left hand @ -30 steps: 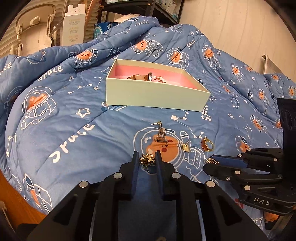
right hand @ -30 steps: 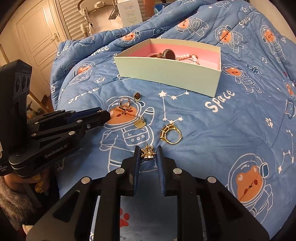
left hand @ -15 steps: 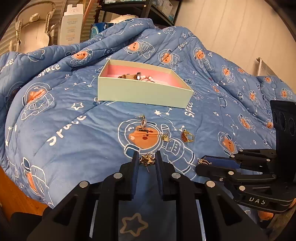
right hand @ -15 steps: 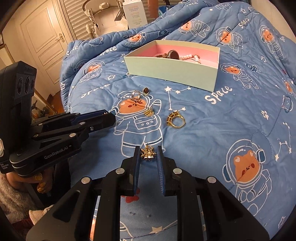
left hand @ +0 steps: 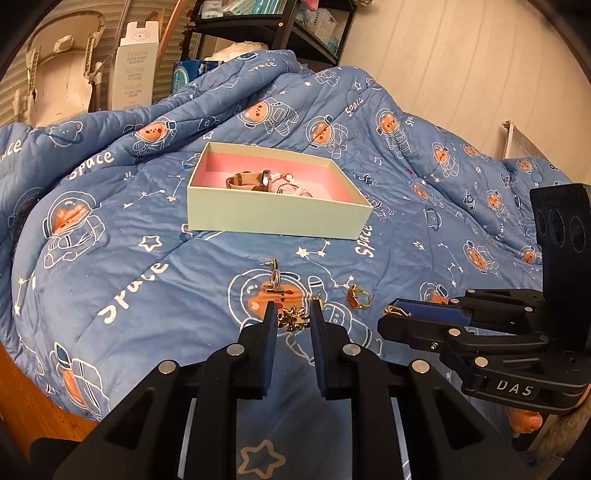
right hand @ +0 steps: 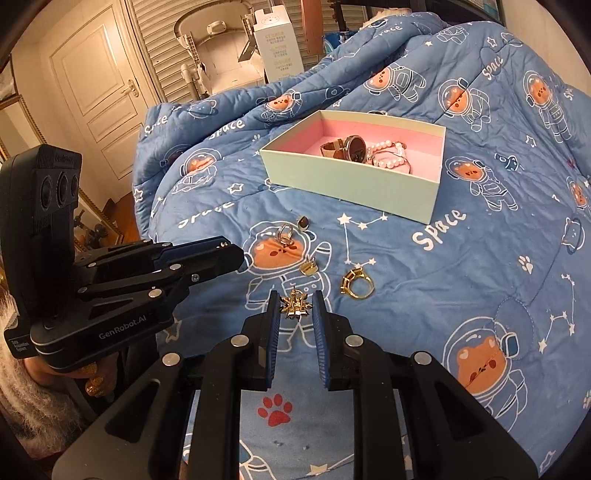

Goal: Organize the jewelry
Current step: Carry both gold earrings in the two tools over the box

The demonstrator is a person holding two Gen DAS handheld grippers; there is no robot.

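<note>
My left gripper (left hand: 293, 318) is shut on a gold star-shaped earring (left hand: 292, 319). My right gripper (right hand: 294, 307) is shut on a matching gold star earring (right hand: 294, 307). Both are held above the blue quilt, short of the mint box (left hand: 277, 214) with pink lining, which holds a watch (right hand: 347, 147) and a pearl bracelet (right hand: 388, 155). On the quilt lie a gold ring (right hand: 356, 283), a silver ring (right hand: 285, 233), a small gold charm (right hand: 308, 266) and a brown stud (right hand: 303, 221). The right gripper also shows in the left wrist view (left hand: 397, 314).
The quilt's edge drops to a wooden floor (left hand: 33, 402) at the left. A white carton (left hand: 135, 66) and shelves (left hand: 280, 29) stand behind the bed. A door (right hand: 99, 92) is at far left.
Both grippers have risen and drawn back from the quilt, each holding its star earring. The box and loose jewelry look farther away.
</note>
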